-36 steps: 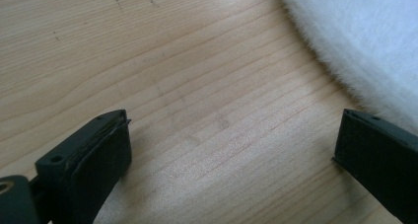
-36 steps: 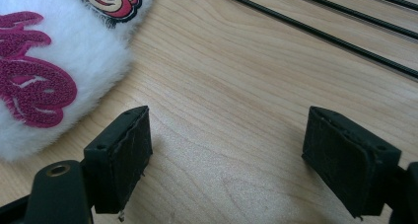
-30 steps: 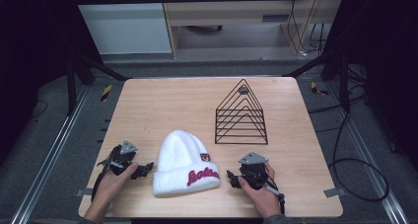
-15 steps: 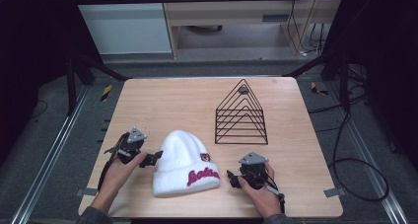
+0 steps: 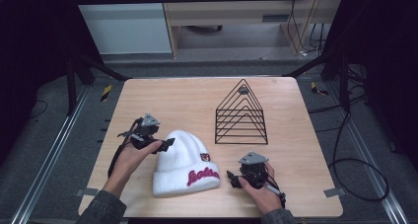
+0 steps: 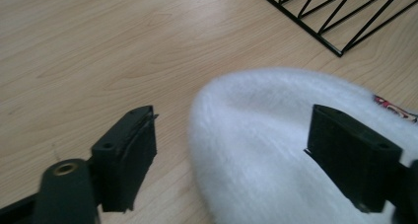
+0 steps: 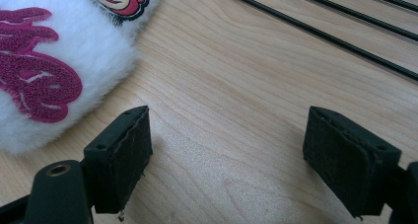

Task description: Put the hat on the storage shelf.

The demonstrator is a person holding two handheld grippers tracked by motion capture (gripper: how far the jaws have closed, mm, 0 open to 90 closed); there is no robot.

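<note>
A white fluffy beanie [image 5: 183,162] lies flat on the wooden table [image 5: 197,100], toward the 6 o'clock edge and a little to the 7 o'clock side of centre in the high view; its rounded crown points toward 11 o'clock, and its folded cuff, with dark red lettering [image 5: 203,175] and a small patch [image 5: 205,157], faces the 5 o'clock side. A black wire rack [image 5: 241,114] of nested triangles stands near the hat, at its 1 o'clock, apart from it.

The left gripper [image 5: 162,145] sits at the hat's 10 o'clock, at the crown; in the left gripper view its jaws are spread wide, one over bare wood and the other over the white pile, with the crown's edge between them; they have hold of nothing, and whether either pad touches the fabric cannot be told. The right gripper [image 5: 234,179] rests on the table just beside the cuff, at the hat's 4 o'clock; its jaws are likewise wide apart over bare wood, with nothing between them.

The hat looks light, soft and limp; it would likely fold and sag rather than keep its shape, and the long pile may slip under a shallow pinch. A firmer hold is probably the doubled cuff, or a gathered fold at the crown; a hold on each side would probably keep it from drooping.
</note>
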